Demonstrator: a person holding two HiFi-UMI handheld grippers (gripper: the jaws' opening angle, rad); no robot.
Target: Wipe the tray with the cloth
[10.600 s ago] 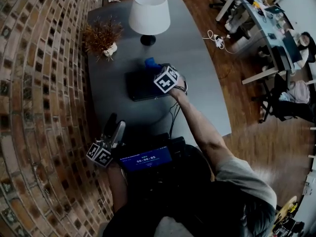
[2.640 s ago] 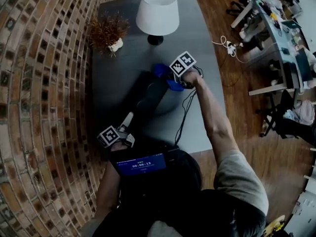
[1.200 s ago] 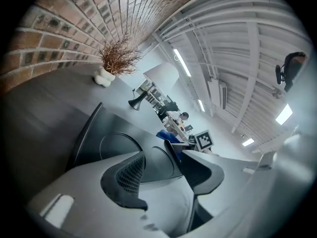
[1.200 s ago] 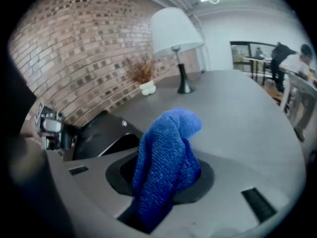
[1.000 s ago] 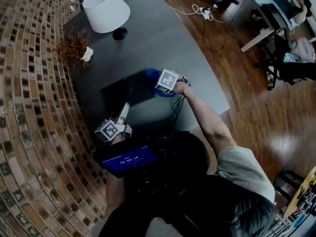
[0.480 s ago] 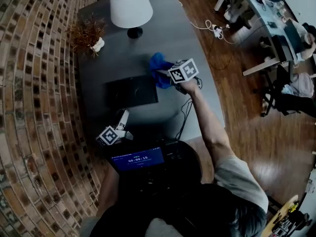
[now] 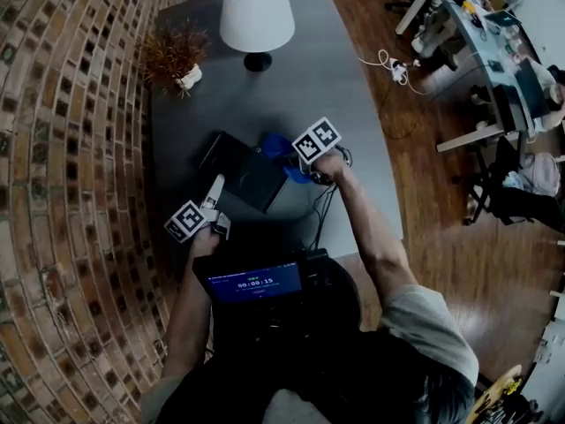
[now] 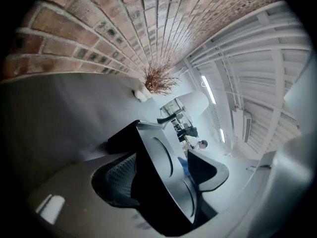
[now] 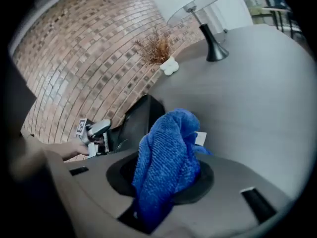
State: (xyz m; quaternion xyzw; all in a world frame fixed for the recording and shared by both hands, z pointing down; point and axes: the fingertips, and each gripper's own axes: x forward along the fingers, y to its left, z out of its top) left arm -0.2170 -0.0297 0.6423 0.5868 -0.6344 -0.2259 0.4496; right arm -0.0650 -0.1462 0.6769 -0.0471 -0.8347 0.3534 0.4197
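On the table (image 7: 353, 69) the tray (image 7: 247, 177) sits tilted, its near edge between the left gripper's (image 7: 214, 197) opening jaws, loose around it. Just beside its right edge, the right gripper (image 7: 290, 162) clenches the cloth (image 9: 166, 162). Lamp (image 7: 256, 11) and plant (image 7: 177, 56) stand beyond.

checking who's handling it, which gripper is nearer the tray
Left. The left gripper has the tray between its opening jaws; the right gripper, shut on the cloth, sits beside the tray's right edge.
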